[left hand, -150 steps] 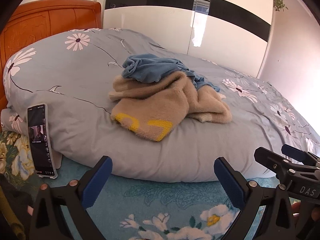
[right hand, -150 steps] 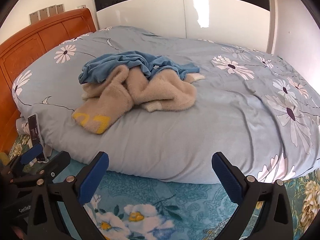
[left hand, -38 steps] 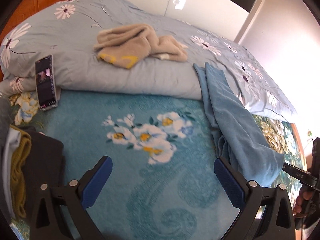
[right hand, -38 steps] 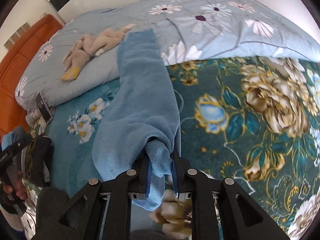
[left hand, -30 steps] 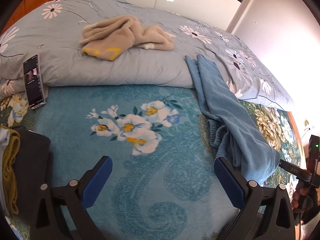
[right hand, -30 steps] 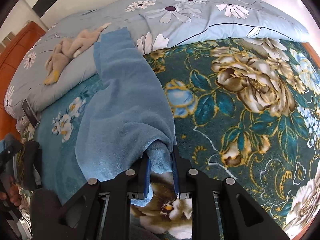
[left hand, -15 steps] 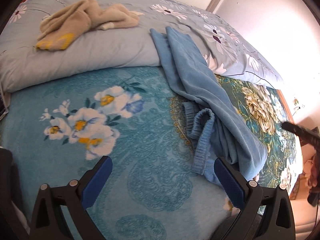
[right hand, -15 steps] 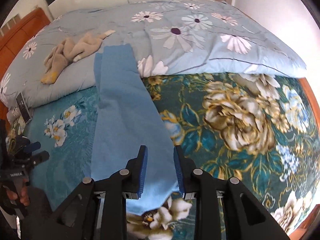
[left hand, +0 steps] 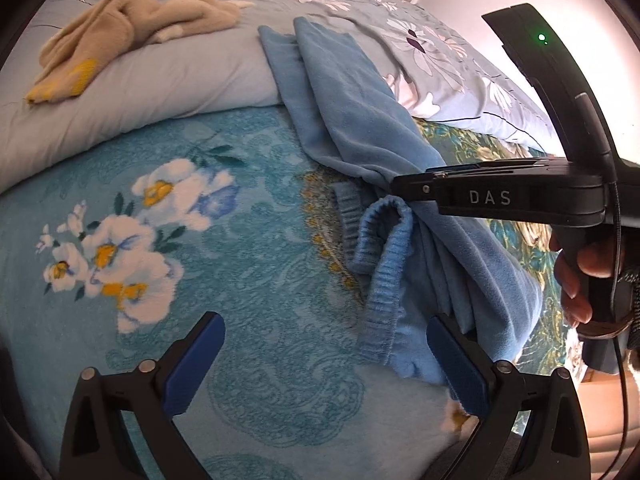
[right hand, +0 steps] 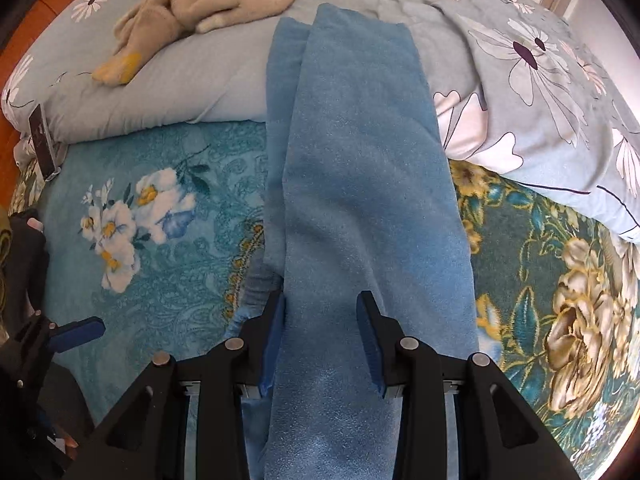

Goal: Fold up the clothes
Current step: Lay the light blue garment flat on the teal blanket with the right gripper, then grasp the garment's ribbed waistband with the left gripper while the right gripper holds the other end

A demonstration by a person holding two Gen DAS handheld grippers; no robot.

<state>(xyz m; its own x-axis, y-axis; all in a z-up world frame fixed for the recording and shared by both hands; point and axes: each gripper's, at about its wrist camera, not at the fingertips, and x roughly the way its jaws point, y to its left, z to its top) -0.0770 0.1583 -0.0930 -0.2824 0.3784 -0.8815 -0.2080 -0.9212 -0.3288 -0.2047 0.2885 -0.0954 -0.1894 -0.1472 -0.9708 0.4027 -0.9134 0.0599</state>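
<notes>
Now right tool (right hand: pixel 320 336) half open, jaws astride blue trousers (right hand: pixel 360 168) but no longer pinching fabric as a second ago. Trousers lie stretched from duvet (right hand: pixel 520 92) down onto bed blanket (left hand: pixel 248 280). Left tool (left hand: pixel 324 356) wide, empty, near ribbed waistband (left hand: pixel 384 264). Likely laid out for folding.

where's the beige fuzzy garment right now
In both wrist views the beige garment lies crumpled at upper left on the grey floral duvet, left of the blue garment's far end.
</notes>
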